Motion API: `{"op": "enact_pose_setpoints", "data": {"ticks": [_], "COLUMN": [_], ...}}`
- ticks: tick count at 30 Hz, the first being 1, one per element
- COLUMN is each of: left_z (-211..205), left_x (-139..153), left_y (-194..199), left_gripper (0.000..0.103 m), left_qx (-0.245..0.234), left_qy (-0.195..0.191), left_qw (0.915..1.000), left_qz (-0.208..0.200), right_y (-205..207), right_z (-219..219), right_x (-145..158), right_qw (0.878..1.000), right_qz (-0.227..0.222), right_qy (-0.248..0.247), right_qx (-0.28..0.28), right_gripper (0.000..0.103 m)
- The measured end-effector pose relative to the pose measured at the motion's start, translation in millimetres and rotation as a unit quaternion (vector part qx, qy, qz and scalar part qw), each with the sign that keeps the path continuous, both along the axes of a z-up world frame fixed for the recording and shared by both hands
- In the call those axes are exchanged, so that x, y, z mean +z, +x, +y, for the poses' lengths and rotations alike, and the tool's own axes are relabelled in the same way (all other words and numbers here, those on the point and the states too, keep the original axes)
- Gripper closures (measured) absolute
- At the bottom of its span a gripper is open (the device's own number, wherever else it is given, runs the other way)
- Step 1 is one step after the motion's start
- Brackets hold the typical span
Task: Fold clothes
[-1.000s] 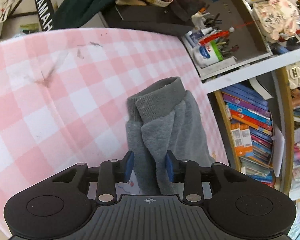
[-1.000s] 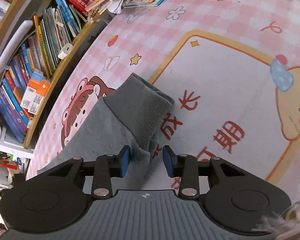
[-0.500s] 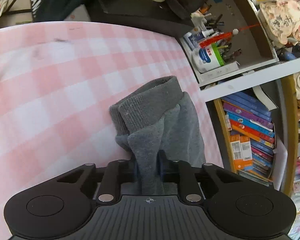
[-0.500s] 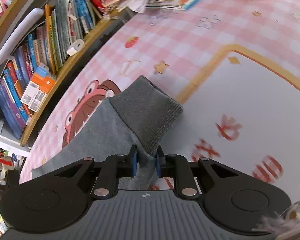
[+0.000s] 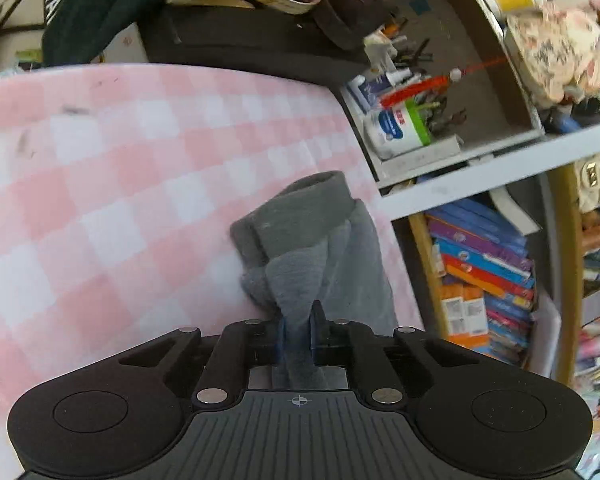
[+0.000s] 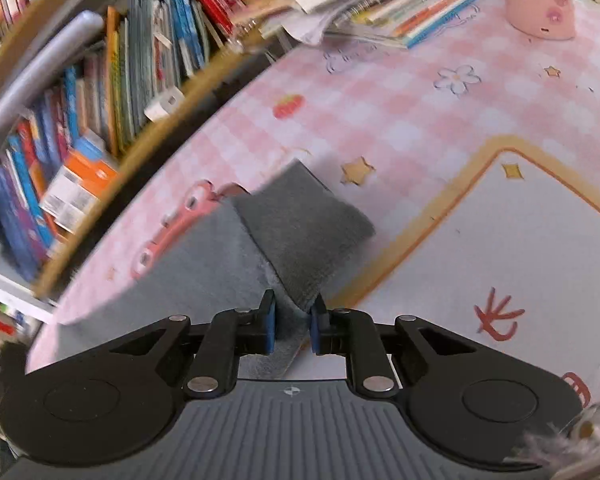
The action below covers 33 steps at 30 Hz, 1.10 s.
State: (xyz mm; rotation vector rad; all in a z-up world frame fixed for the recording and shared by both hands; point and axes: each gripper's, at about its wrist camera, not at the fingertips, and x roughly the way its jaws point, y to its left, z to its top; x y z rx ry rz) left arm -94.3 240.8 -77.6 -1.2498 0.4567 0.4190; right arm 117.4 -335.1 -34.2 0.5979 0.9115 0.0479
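A grey fleece garment lies on a pink checked table mat [image 5: 100, 208]. In the left wrist view its ribbed cuff end [image 5: 300, 216] points away from me, and my left gripper [image 5: 298, 334] is shut on a bunched fold of the grey fabric. In the right wrist view another ribbed cuff [image 6: 300, 220] lies over the grey cloth [image 6: 188, 264], and my right gripper [image 6: 293, 322] is shut on the cuff's near edge. The rest of the garment is hidden below both grippers.
A bookshelf [image 5: 480, 264] full of books runs along the table's edge, also in the right wrist view [image 6: 80, 120]. A tray of pens and bottles [image 5: 404, 120] and dark bags [image 5: 236, 36] sit beyond the table. Stacked books [image 6: 380, 4] and a pink cup [image 6: 540, 0] stand at the far side.
Both grippers went from open around the cloth to shut on it, then drew the cuffs in and lifted a little. The views shifted slightly.
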Motion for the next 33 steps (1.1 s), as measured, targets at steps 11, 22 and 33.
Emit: {"op": "enact_pose_setpoints", "data": {"ticks": [11, 22, 33], "left_z": [-10.5, -24.1, -31.3], "left_x": [21.7, 21.6, 18.8], "left_y": [-0.6, -11.6, -10.5], "left_gripper": [0.059, 0.054, 0.054], "left_qx": [-0.009, -0.009, -0.020], "left_qy": [0.072, 0.072, 0.072], "left_qw": [0.9965, 0.9958, 0.9955], "left_qz": [0.042, 0.056, 0.058], "right_y": [-21.8, -52.6, -62.2], "right_z": [6.8, 45.8, 117.1], "right_x": [13.9, 26.6, 32.3], "right_qw": [0.999, 0.988, 0.942], "right_qz": [-0.010, -0.039, -0.075], "right_qy": [-0.038, -0.092, -0.163], "right_qx": [0.013, 0.116, 0.282], "right_gripper": [0.057, 0.045, 0.029]}}
